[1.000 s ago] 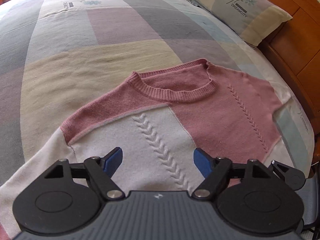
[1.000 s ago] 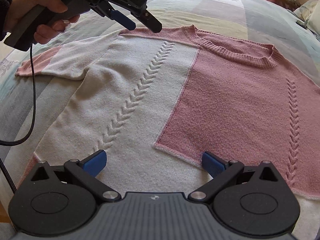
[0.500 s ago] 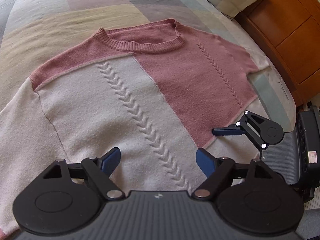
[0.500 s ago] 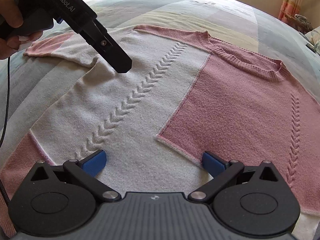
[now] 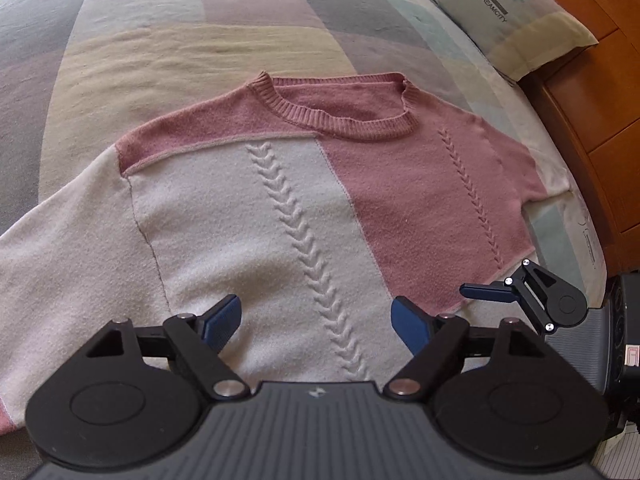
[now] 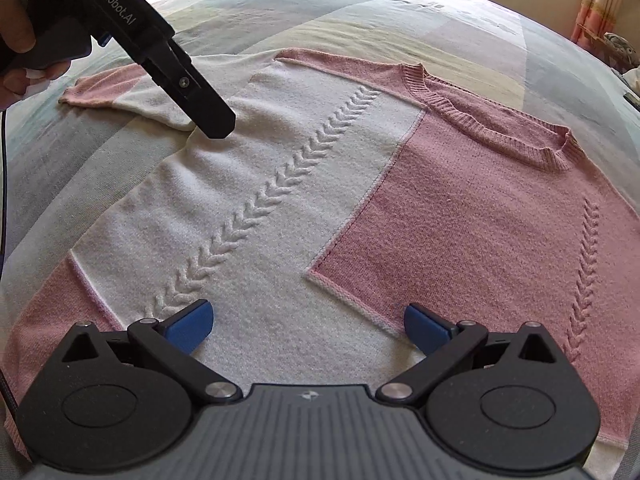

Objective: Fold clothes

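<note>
A pink and white knit sweater (image 5: 280, 208) lies flat, front up, on the bed, with its neckline (image 5: 344, 116) at the far side. My left gripper (image 5: 316, 318) is open over the white panel beside the braid pattern, with nothing between its blue pads. In the right wrist view that left gripper (image 6: 214, 122), held by a hand (image 6: 16, 40), hovers by the sweater's (image 6: 280, 220) left armpit, near the outstretched sleeve (image 6: 104, 92). My right gripper (image 6: 308, 322) is open and empty above the lower hem, where white meets pink. One of its fingers (image 5: 484, 293) shows at the right hem.
A patchwork bedspread (image 5: 160, 40) covers the bed. A pillow (image 5: 512, 12) lies at the far right against wooden furniture (image 5: 592, 128). A black cable (image 6: 4, 200) hangs at the left edge. Curtains (image 6: 600, 4) stand beyond the bed.
The left gripper has come down from above the shoulder to the white armpit area. The right wrist view has rolled a little, and the right gripper's finger has come into the left view.
</note>
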`<state>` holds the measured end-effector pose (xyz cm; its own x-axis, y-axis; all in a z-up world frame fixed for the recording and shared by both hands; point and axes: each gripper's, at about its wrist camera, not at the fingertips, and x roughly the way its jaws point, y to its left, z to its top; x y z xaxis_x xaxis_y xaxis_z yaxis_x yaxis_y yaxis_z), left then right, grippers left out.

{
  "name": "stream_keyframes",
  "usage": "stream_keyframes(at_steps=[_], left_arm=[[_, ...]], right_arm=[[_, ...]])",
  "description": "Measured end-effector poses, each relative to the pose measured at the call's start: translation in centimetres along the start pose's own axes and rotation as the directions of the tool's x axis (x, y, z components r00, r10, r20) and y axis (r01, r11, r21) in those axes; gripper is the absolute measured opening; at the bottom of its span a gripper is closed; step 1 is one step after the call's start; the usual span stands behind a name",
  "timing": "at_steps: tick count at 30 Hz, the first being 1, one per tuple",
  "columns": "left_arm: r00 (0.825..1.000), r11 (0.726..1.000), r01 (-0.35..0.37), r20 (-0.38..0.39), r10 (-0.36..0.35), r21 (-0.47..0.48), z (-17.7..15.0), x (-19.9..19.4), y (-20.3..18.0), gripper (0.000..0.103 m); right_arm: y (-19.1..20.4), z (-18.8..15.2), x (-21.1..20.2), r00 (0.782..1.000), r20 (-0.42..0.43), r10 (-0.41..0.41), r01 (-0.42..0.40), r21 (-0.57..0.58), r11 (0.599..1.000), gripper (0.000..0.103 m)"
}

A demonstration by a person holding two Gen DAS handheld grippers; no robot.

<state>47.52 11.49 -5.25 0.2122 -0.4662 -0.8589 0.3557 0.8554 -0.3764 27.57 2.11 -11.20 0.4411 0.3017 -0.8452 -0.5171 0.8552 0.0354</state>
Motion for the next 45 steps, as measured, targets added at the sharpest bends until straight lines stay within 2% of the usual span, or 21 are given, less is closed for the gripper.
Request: stream_keyframes(at_steps=[4, 9, 11, 13, 15, 18, 23, 25, 27, 28, 31, 36, 40, 45], left_arm=[[0.999, 1.0, -0.01, 0.039, 0.01, 0.004, 1.1, 3.1, -0.9, 0.082], [0.996, 0.997, -0.049, 0.07, 0.053, -0.051, 0.8, 5.3, -0.7, 0.082], [0.996, 0.994, -0.038, 0.072, 0.045, -0.102, 0.8, 5.4, -0.2, 0.082], [0.999, 0.985, -0.031, 0.037, 0.038, -0.168, 1.9, 5.0, 0.1, 0.082], [0.997, 0.987, -0.05, 0.046, 0.058, -0.154, 3.2, 4.6, -0.3, 0.082], [0.991, 0.991, -0.101, 0.081, 0.108, -0.085, 5.5, 4.3, -1.3, 0.083], [0.965, 0.972, -0.235, 0.119, 0.232, 0.014, 8.0, 7.9, -1.8, 0.083], [0.955, 0.961, -0.276, 0.11, 0.274, -0.001, 8.7, 9.5, -1.2, 0.083], [0.942, 0.955, -0.296, 0.163, 0.293, -0.005, 9.1, 9.8, -1.0, 0.084], [0.939, 0.952, -0.306, 0.163, 0.303, -0.01, 9.5, 9.9, -1.1, 0.083], [0.945, 0.958, -0.285, 0.16, 0.286, -0.034, 10.1, 9.4, -1.4, 0.083], [0.954, 0.964, -0.265, 0.152, 0.258, 0.024, 8.8, 7.1, -3.1, 0.083], [0.965, 0.973, -0.23, 0.134, 0.225, 0.024, 5.4, 5.0, -4.3, 0.083], [0.96, 0.965, -0.258, 0.125, 0.251, 0.047, 0.3, 4.6, -5.2, 0.084]], right_arm=[[-2.5, -0.3, -1.9, 0.994, 0.033, -0.104, 0.104, 0.012, 0.995, 0.103], [-7.0, -1.6, -2.4, 0.967, 0.043, -0.251, 0.246, 0.099, 0.964, 0.103], [-8.7, -2.3, -1.7, 0.965, -0.001, -0.261, 0.258, 0.159, 0.953, 0.103], [-10.2, -3.3, -1.5, 0.974, -0.006, -0.228, 0.221, 0.266, 0.938, 0.103], [-11.1, -4.0, -1.3, 0.979, -0.005, -0.206, 0.196, 0.336, 0.921, 0.103], [-10.2, -4.0, -1.0, 0.97, -0.01, -0.241, 0.232, 0.315, 0.92, 0.103], [-10.1, -4.1, -1.1, 0.968, 0.004, -0.252, 0.237, 0.329, 0.914, 0.103], [-10.1, -4.1, -1.1, 0.969, 0.004, -0.249, 0.234, 0.328, 0.915, 0.103], [-10.2, -4.0, -1.1, 0.97, 0.0, -0.244, 0.23, 0.329, 0.916, 0.103], [-10.3, -4.0, -1.1, 0.971, -0.004, -0.241, 0.228, 0.331, 0.916, 0.103], [-10.5, -3.5, -1.0, 0.974, -0.034, -0.225, 0.223, 0.336, 0.915, 0.103], [-10.9, -2.5, -0.6, 0.974, -0.097, -0.203, 0.224, 0.334, 0.916, 0.103], [-10.8, -2.5, -0.6, 0.974, -0.106, -0.203, 0.227, 0.329, 0.917, 0.103], [-10.8, -2.4, -0.6, 0.972, -0.11, -0.206, 0.231, 0.325, 0.917, 0.103]])
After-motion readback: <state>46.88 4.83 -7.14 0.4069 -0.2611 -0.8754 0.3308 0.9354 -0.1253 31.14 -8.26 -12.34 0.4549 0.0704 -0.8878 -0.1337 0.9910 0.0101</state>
